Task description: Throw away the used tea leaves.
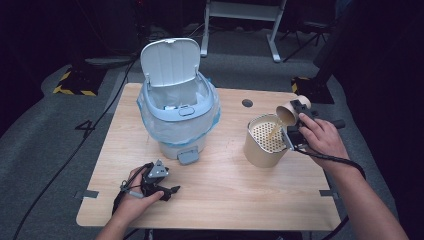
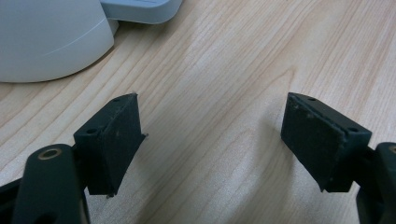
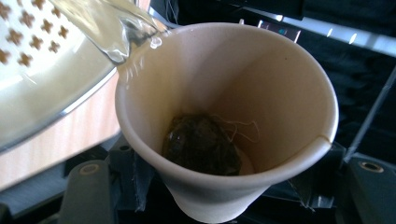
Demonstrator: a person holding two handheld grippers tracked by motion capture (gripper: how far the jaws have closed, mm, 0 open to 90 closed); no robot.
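A paper cup point(image 1: 288, 114) point(image 3: 224, 93) is tipped on its side over a beige canister point(image 1: 261, 150), with my right gripper point(image 1: 295, 125) shut on it. Pale liquid point(image 1: 275, 129) point(image 3: 112, 32) runs from its lip onto the canister's perforated strainer point(image 1: 269, 137) point(image 3: 28, 37). A wet tea bag point(image 3: 201, 144) with its string lies in the cup's bottom. One black finger point(image 3: 88, 186) shows beside the cup wall. My left gripper point(image 1: 172, 190) point(image 2: 212, 140) rests on the wooden table point(image 1: 225, 190) near the front left, open, with bare wood between its pads.
A pale blue pedal bin point(image 1: 177, 115) with a plastic liner stands at the back left of the table, lid raised; its base point(image 2: 46, 42) and pedal point(image 2: 140, 9) lie just beyond my left gripper. A round hole point(image 1: 247, 103) sits in the tabletop behind the canister.
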